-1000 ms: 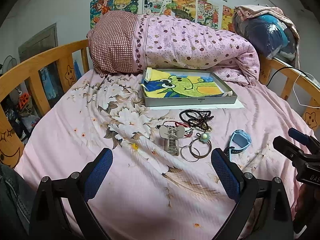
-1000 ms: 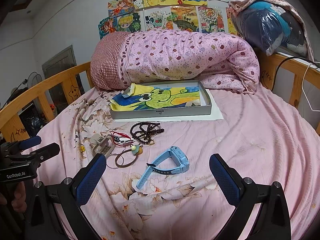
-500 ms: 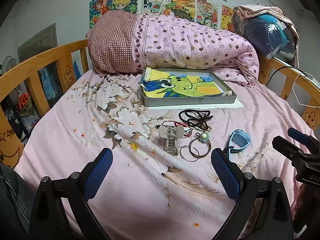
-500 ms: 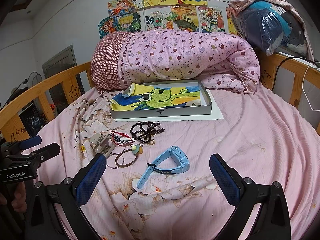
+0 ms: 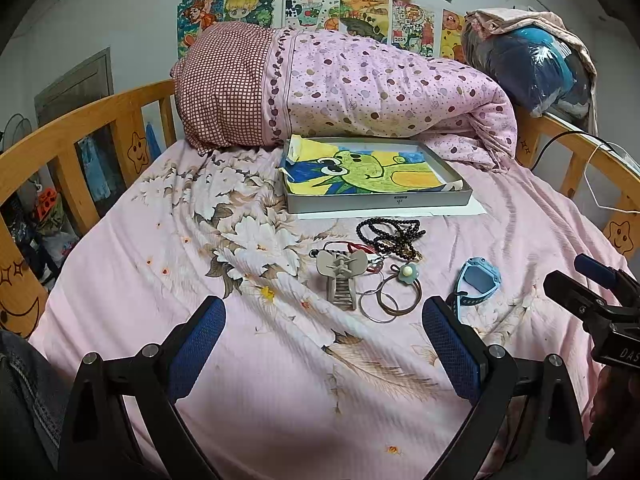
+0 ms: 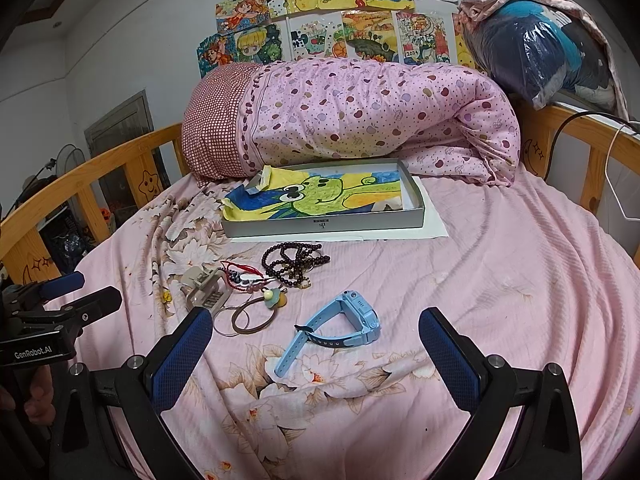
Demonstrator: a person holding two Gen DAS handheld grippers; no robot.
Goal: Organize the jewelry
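Observation:
Jewelry lies on the pink bedsheet: a dark bead necklace (image 5: 390, 234) (image 6: 294, 262), a red cord bracelet (image 5: 362, 250) (image 6: 240, 274), a grey hair clip (image 5: 342, 276) (image 6: 204, 290), thin bangles with a flower charm (image 5: 394, 294) (image 6: 250, 316), and a light blue watch (image 5: 478, 280) (image 6: 340, 326). A shallow grey box (image 5: 380, 202) (image 6: 324, 226) lined with a frog drawing sits behind them. My left gripper (image 5: 324, 336) is open, empty, just in front of the clip. My right gripper (image 6: 316, 350) is open, empty, near the watch.
A rolled pink quilt (image 5: 352, 88) (image 6: 360, 114) lies behind the box. Wooden bed rails (image 5: 72, 140) (image 6: 580, 148) run along both sides. A bundle in plastic (image 6: 536, 52) rests at the back right. A white sheet of paper (image 6: 434, 226) sticks out under the box.
Both grippers have barely moved; the left view has shifted very slightly. Nothing was picked up or let go.

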